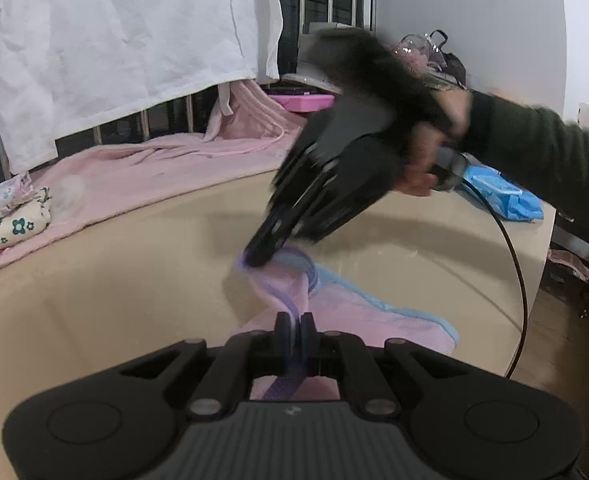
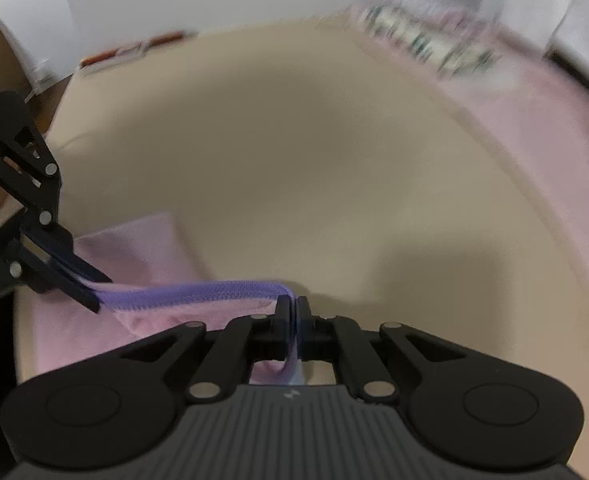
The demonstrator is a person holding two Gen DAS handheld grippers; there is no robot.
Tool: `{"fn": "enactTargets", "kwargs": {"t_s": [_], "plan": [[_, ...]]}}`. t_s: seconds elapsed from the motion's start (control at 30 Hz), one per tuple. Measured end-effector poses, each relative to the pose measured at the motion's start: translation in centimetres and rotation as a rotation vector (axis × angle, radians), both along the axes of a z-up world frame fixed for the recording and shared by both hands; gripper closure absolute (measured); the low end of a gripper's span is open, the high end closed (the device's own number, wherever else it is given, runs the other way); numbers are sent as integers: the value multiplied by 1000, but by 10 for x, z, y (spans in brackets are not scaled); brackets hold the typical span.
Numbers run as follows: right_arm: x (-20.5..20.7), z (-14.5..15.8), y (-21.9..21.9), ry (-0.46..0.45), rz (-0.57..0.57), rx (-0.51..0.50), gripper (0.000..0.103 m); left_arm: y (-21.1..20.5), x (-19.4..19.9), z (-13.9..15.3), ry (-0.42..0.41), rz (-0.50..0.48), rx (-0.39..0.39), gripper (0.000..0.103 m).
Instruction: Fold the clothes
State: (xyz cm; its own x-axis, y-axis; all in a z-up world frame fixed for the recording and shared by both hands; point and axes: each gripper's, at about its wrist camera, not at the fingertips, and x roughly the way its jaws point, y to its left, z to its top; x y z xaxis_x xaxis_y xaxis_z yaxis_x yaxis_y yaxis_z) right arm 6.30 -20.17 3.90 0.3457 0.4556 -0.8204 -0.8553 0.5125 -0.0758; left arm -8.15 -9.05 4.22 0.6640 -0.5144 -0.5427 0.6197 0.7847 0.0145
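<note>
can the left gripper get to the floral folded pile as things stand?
Probably not right now. The left gripper is shut on the purple waistband of the pink garment. The floral pile sits apart across bare table; path looks free once it lets go.

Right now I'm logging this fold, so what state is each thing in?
Left claw: shut on the purple waistband.
Right claw: shut on the same waistband.
Purple waistband: stretched between the two claws.
Pink garment: partly lifted, the rest lying on the table.
Beige table: bare around the garment.
Floral clothes: folded, stacked at the table's edge.
</note>
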Motion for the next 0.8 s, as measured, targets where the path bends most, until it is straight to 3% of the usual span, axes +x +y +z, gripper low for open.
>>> {"fn": "enactTargets", "kwargs": {"t_s": [0.1, 0.2, 0.33, 0.4, 0.47, 0.53, 0.57, 0.67, 0.7, 0.77, 0.8], "plan": [[-50, 26, -31, -157, -67, 140, 101, 9, -5, 7, -23, -18, -33, 99], [-110, 34, -56, -262, -121, 204, 101, 16, -14, 7, -47, -69, -43, 99], [-182, 3, -62, -250, -143, 203, 100, 29, -20, -8, 4, -106, -35, 93], [-206, -16, -55, -222, -108, 147, 95, 43, -25, -9, 36, -123, -77, 92], [-228, -25, -53, -222, -80, 115, 83, 53, -30, -3, 37, -135, -124, 80], [-238, -16, -61, -241, -108, 177, 69, 59, -36, 7, 17, -145, -168, 66], [-237, -9, -62, -254, -120, 221, 67, 61, -39, 11, 6, -150, -190, 60], [-228, 6, -62, -290, -152, 342, 66, 43, -37, 13, -9, -154, -210, 58], [-222, 7, -58, -296, -158, 372, 66, 37, -36, 9, -12, -140, -178, 58], [-208, -3, -45, -292, -151, 373, 66, 25, -32, 1, -17, -111, -118, 59], [-204, -7, -37, -288, -143, 364, 66, 30, -31, 1, -13, -82, -130, 59]]}}
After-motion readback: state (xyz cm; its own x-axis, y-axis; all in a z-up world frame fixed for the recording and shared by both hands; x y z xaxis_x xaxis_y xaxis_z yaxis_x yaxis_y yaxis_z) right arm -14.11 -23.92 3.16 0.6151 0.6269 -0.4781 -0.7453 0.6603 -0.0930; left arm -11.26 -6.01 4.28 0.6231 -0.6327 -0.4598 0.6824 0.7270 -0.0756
